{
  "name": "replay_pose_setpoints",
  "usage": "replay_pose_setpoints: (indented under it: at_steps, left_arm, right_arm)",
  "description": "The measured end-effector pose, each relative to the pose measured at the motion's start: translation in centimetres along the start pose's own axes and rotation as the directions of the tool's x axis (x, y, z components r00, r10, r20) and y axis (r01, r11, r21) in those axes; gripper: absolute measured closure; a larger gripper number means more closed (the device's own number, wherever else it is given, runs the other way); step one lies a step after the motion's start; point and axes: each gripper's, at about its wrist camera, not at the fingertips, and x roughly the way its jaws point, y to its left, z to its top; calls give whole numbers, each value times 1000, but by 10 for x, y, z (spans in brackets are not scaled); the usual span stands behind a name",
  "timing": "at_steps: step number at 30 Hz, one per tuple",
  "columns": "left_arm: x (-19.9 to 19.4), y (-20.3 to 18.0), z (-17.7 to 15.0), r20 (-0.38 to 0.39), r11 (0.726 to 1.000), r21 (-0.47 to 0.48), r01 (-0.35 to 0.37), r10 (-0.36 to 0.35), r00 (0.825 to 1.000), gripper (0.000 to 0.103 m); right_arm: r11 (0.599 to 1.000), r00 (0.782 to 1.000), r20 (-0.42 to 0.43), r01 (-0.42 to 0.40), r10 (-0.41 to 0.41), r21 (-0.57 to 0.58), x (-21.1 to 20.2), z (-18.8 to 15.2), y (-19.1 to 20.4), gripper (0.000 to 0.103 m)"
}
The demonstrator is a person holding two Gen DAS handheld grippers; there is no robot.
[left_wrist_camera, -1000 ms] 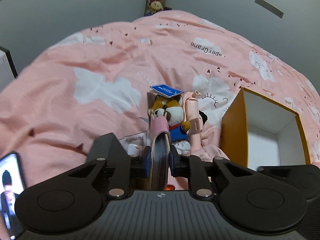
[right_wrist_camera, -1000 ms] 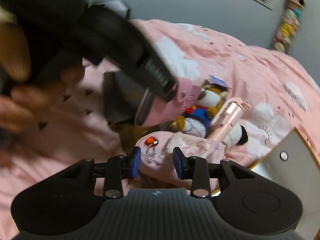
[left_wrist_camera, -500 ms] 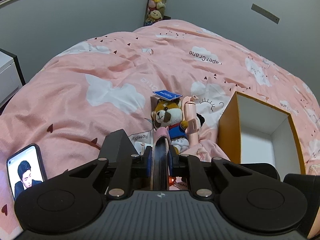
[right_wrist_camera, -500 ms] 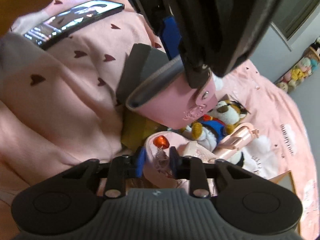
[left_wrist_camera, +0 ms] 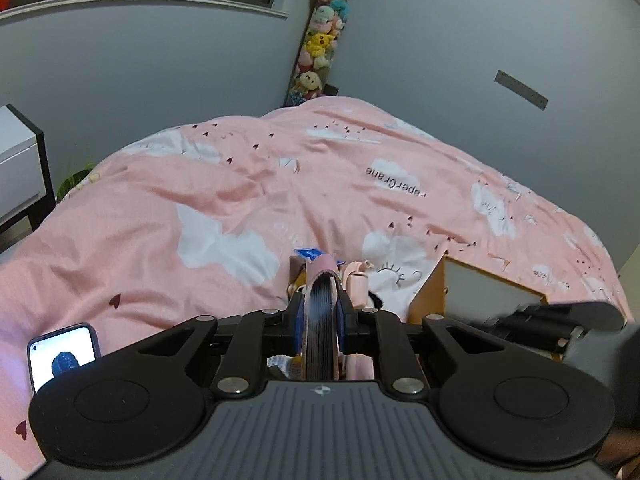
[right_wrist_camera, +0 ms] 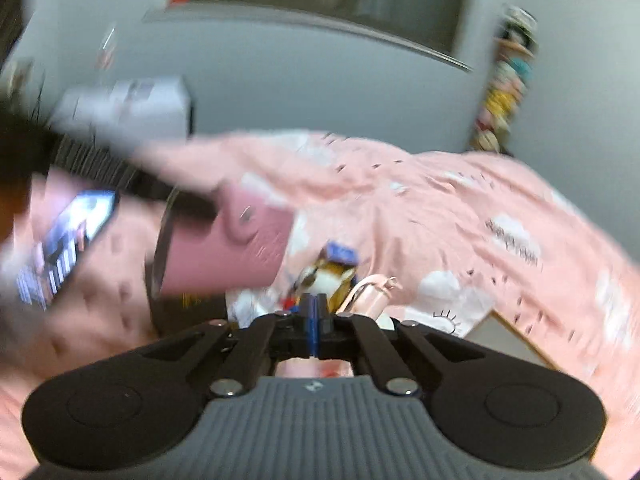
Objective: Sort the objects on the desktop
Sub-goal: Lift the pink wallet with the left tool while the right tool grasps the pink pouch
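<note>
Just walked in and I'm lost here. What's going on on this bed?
A person is sorting small things on a pink duvet using two handheld claws. The left claw grips a pink wallet, held above the bedding. The right claw is shut, seemingly on nothing. A plush toy and an open box wait nearby.

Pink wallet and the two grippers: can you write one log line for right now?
left gripper: shut on pink wallet, lifted over bed | right gripper: shut, nothing seen held | plush fox: on pink duvet | open box: beside

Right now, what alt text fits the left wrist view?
Left tongs clamp a pink notebook edge-on above a pink bedspread. An open box sits right, a lit phone lower left.
</note>
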Motion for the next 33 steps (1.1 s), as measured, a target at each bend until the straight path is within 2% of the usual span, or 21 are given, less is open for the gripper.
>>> replay_pose_setpoints:
  at_steps: [2,5,10,12,14,17,24,26,30,31,33]
  left_arm:
    - [-2,-4,0,-1,1000,5,23,-23,1000,85]
    - [2,-8,-2,-19,999,20,34,-34,999,85]
    - [15,-6,-8,-81,999,41,3,0,997,85]
    - [20,-1,-12,-107,999,33,6,-2,994,85]
    - [25,2,-15,-130,1000,25,3,1,992,85]
    - [31,6,-19,-153,1000,21,-1,4,988,86]
    - [44,13,-28,-200,1000,0,-4,3,980,86]
    - [46,12,-29,-205,1000,0,-2,2,979,86]
    - [48,13,-30,-213,1000,-4,3,-3,977,86]
    - [48,13,-30,-213,1000,-6,5,-6,977,86]
    - [48,14,-30,-213,1000,-7,8,-9,977,86]
  right_arm:
    - [997,999,32,3,-6,79,-8,6,-18,103]
    - [996,1000,25,0,-2,94,-11,12,-17,103]
    - [996,994,-95,-42,49,80,8,-7,0,98]
    - [994,988,-141,-55,69,99,22,-10,6,91]
    - [988,981,-174,-61,86,141,40,-11,7,70]
    - [981,977,-197,-46,84,189,53,-11,6,61]
    - [984,955,-298,41,13,175,98,-13,15,59]
    - [981,948,-317,63,-2,182,110,-16,15,57]
    - [977,936,-350,96,-23,192,127,-20,15,58]
    - [976,933,-358,103,-27,194,129,-20,14,66]
    - [971,935,-354,111,-30,211,127,-21,11,72]
